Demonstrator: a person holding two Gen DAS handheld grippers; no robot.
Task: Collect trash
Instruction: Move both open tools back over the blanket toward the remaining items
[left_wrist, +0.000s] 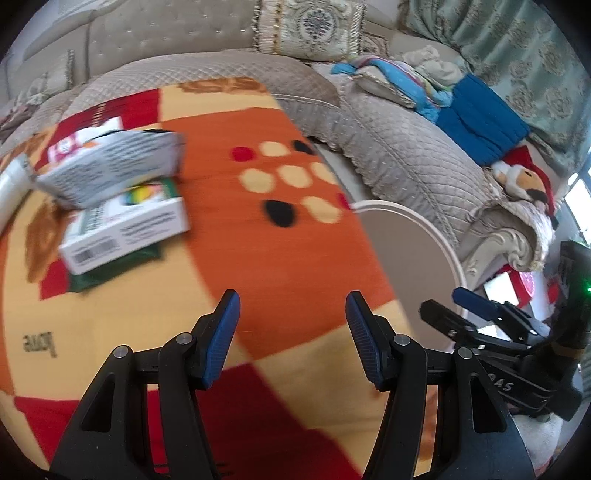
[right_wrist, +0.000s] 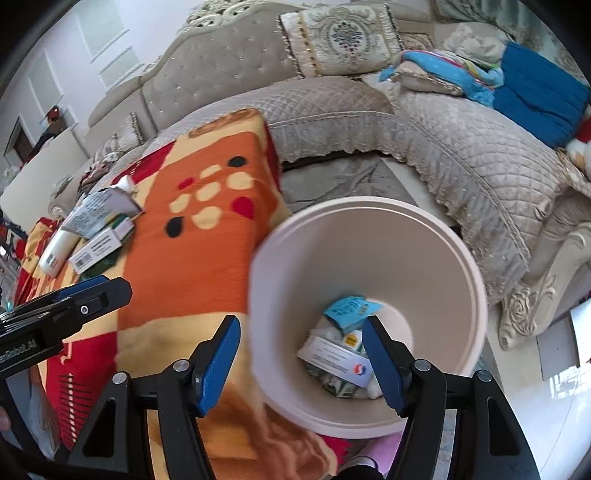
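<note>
While we're looking through the left wrist view, our left tool (left_wrist: 291, 332) hangs released, jaws wide apart with nothing between them, over a blanket (left_wrist: 258, 258) in orange, red and cream blocks. What's left to collect sits up and to the left, well apart from the tool: a grey printed packet (left_wrist: 110, 166) lying on top of a white box (left_wrist: 125, 229) with a barcode on its side, and a white tube (left_wrist: 13, 184) at the very edge of the frame. Our guess for doing this well: swing left, come in low, and take the top packet first, since it overlaps the box and would slide if we grabbed underneath. The view is pretty blurry, so we'd settle before closing. The bin (left_wrist: 413, 236) only shows as a pale rim on the right, just past the blanket edge, with the right tool (left_wrist: 458, 306) poking in beside it.

Over in the right wrist view, our right tool (right_wrist: 301, 354) is also released and carrying nothing, sitting straight above the round cream bin (right_wrist: 369, 424). Down inside are a blue packet (right_wrist: 351, 308) and a white carton (right_wrist: 336, 360) among other scraps, so part of the job looks done. Whether the blanket covers a worktop we can't tell. A grey quilted sofa (right_wrist: 443, 147) wraps around behind, with a patterned cushion (right_wrist: 340, 37) and a pile of blue clothes (right_wrist: 535, 99).
</note>
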